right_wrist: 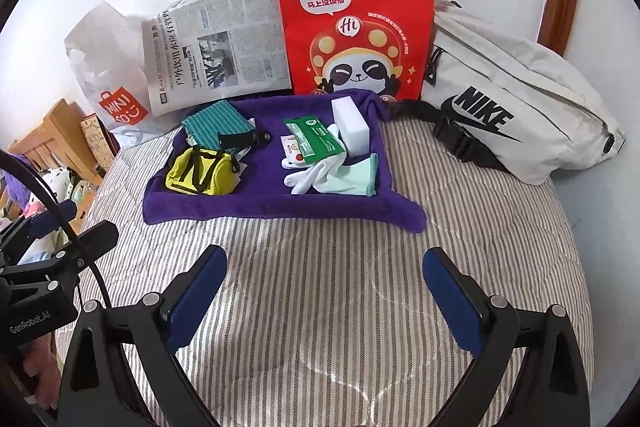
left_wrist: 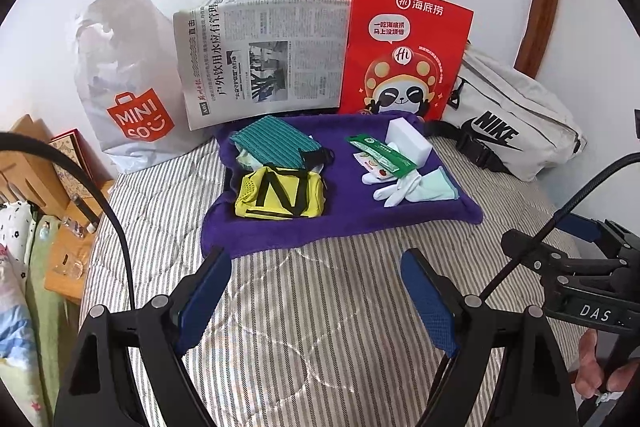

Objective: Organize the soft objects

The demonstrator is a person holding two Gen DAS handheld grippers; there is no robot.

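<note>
Both the left gripper [left_wrist: 316,291] and right gripper [right_wrist: 326,291] hovered wide open and empty over the bed's [left_wrist: 340,327] near edge, best approaching the yellow pouch [left_wrist: 280,195] low and square.

Both views look forward and steeply down along their own blue-padded fingers, from above the striped bedding, toward the purple towel [left_wrist: 340,219] [right_wrist: 280,203] lying near the wall. The left wrist view sits left of the towel's middle, so the right gripper [left_wrist: 576,239] juts in at its right edge. The right wrist view sits right of it (the left gripper [right_wrist: 60,227] shows at its left edge). Both share the towel, its load and the bags behind it.
</note>
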